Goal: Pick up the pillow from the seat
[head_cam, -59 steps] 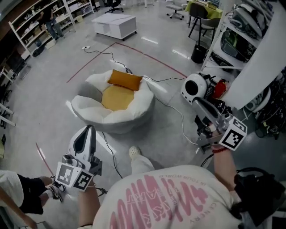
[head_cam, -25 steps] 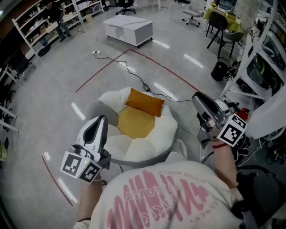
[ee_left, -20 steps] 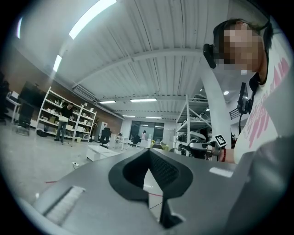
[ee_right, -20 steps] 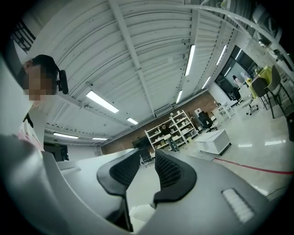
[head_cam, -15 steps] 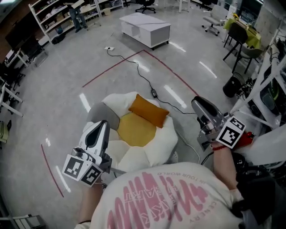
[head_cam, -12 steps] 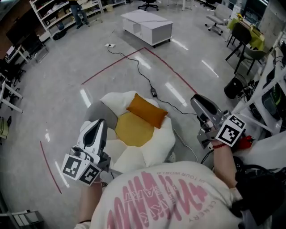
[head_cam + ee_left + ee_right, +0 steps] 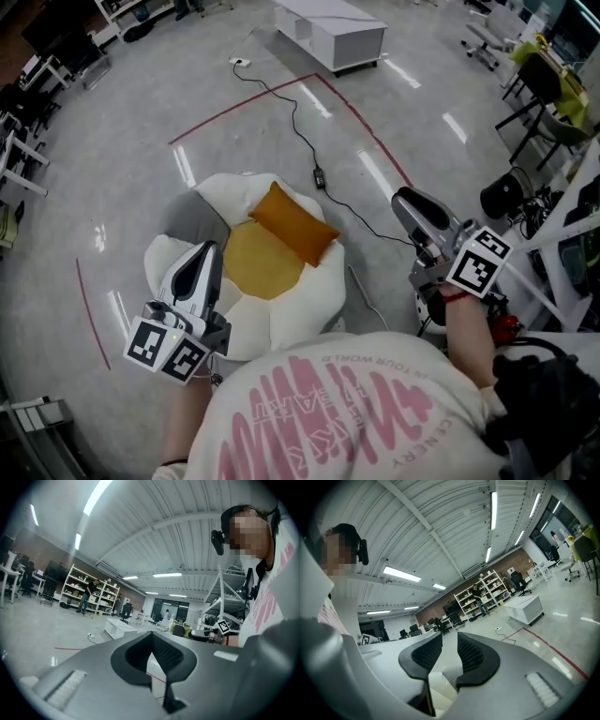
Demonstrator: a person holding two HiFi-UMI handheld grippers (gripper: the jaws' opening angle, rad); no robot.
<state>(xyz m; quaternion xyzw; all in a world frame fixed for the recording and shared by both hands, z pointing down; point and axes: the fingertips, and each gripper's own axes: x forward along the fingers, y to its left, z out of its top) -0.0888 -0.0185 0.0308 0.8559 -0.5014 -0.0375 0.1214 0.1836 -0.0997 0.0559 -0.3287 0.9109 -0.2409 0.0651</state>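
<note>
Grey floor (image 7: 122, 122) spreads wide around the seat (image 7: 300, 309), pillow (image 7: 292, 223) at its rim.

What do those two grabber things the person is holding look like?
The left gripper and the right gripper are smooth, light grey shells that narrow to black ribbed jaws. Each has a cube with black-and-white square markers at the hand end. The person wears a white shirt with pink print and a red band on the right wrist.
</note>
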